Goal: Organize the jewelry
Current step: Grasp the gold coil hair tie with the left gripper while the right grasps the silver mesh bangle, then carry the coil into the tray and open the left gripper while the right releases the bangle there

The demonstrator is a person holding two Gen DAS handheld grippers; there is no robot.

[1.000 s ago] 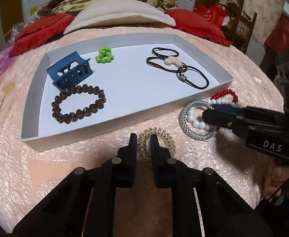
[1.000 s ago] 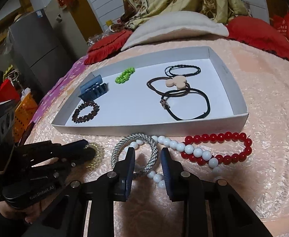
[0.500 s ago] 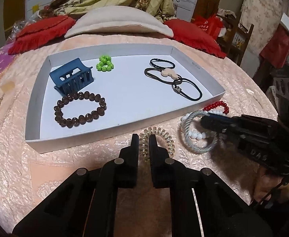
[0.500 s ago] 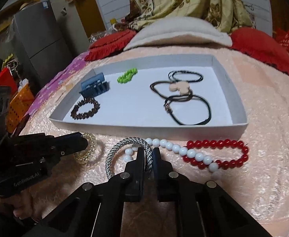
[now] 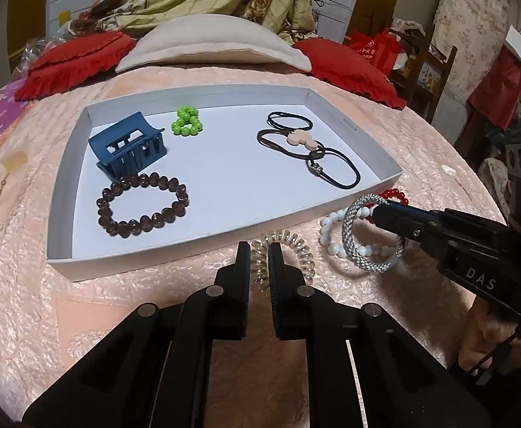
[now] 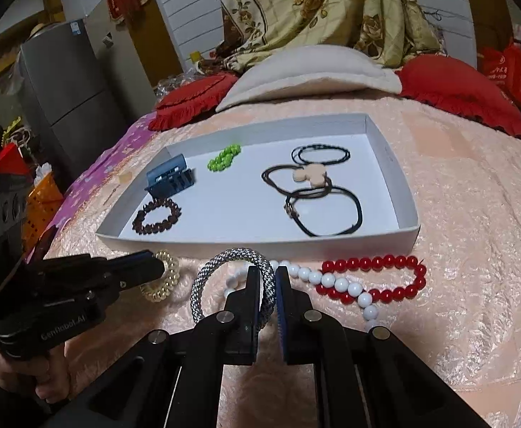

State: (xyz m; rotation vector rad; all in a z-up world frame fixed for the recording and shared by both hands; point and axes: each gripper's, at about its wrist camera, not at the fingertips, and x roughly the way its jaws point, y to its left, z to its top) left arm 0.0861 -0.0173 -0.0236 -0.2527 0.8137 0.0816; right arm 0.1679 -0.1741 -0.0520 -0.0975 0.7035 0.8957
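Observation:
A white tray [image 5: 60, 192] on the pink bedspread holds a blue claw clip [image 5: 128, 149], a green bead ring [image 5: 186, 121], a brown bead bracelet [image 5: 141, 205] and black hair ties [image 5: 310, 149]. My left gripper [image 5: 259, 253] is shut on a clear gold spiral hair tie [image 5: 296, 248] just in front of the tray. My right gripper [image 6: 268, 278] is shut on a silver braided bangle [image 6: 224, 260], lifted and tilted off the bedspread; it also shows in the left wrist view [image 5: 363, 256]. White beads [image 6: 335, 283] and red beads [image 6: 385, 278] lie beside it.
Red cushions [image 5: 71, 60] and a beige pillow [image 5: 210, 50] lie behind the tray. A grey fridge [image 6: 67, 100] and an orange basket [image 6: 41, 203] stand to the left of the bed. Chairs and red bags [image 5: 378, 50] stand at the right.
Both grippers closed, the left on the spiral hair tie, the right on the silver bangle. The right gripper has raised the bangle so it stands tilted off the bedspread.

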